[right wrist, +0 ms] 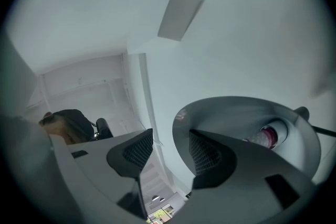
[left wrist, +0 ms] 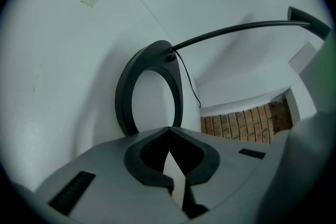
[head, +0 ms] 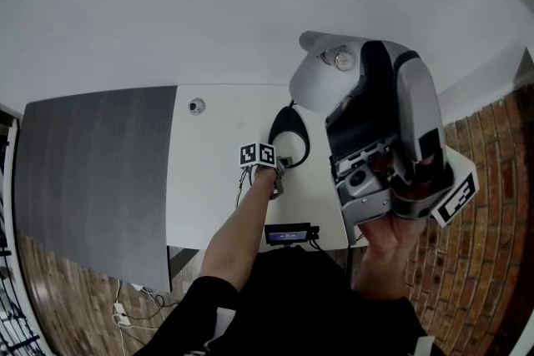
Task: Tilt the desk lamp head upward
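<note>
Your left gripper (left wrist: 169, 136) sits low in its own view with the claw closed tight and nothing visible between the tips. They lie right at the near rim of the lamp's flat black ring-shaped base (left wrist: 123, 102) on the white desk (head: 217, 179). I read that as you steadying the base.

Your right gripper (right wrist: 165, 147) points upward with its jaws apart. The left rim of the pale grey dome-shaped lamp head (right wrist: 236, 113) falls in the gap between them, and the right jaw overlaps the inside of the shade. No pad visibly presses on the rim, so nothing is gripped yet. The lamp head is at upper centre-right in the head view and lower right in the right gripper view, with its bulb (right wrist: 270, 136) showing inside.

Both the head view and the right gripper view see into the shade, so its mouth seems to face you rather than the desk. How much upward tilt is still needed I cannot judge. What seems left is to close on the rim or push under it and lift.

Room is good. Plain white wall (head: 209, 4) fills the top of the head view behind the lamp, and the desk around the base is mostly bare. The thin black curved stem (left wrist: 236, 29) arcs across the upper right of the left gripper view, well clear of that claw. A small screen device (head: 288, 235) sits at the desk's near edge, bottom centre, close to your left forearm.
</note>
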Motion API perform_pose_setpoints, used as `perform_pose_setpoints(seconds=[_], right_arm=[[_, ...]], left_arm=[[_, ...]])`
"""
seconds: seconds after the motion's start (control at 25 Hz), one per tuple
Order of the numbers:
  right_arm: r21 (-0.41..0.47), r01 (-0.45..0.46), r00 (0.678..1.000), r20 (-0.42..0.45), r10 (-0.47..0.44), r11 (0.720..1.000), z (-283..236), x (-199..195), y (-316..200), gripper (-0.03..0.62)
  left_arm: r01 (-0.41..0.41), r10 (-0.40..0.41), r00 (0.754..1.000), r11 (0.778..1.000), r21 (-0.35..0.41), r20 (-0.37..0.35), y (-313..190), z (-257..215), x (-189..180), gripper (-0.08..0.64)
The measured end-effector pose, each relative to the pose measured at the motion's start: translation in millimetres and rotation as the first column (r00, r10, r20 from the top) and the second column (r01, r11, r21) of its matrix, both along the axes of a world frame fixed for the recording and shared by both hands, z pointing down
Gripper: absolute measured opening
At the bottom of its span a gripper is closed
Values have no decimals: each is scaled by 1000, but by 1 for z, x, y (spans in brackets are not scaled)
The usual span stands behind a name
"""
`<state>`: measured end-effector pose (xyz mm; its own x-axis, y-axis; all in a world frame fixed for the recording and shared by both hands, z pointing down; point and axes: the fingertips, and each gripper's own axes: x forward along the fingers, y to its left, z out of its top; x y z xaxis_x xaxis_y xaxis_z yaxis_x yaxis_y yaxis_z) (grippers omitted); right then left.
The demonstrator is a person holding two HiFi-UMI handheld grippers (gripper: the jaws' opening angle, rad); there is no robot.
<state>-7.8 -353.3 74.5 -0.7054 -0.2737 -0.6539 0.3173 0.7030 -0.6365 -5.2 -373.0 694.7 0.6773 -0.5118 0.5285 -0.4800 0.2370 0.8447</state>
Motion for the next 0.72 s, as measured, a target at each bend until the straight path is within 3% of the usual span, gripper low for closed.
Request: perform_pose_setpoints(seconds=[0.4,0.72], right_arm=[[101,-46,996,-72,53,994,2,-2,7,215],[63,-41,996,-73,46,997,0,-4,1,215]], left_arm=[[8,-8,1000,1000,2,-2,-2,0,-2,11],[8,-8,1000,1000,-10,3,0,2,0,11]])
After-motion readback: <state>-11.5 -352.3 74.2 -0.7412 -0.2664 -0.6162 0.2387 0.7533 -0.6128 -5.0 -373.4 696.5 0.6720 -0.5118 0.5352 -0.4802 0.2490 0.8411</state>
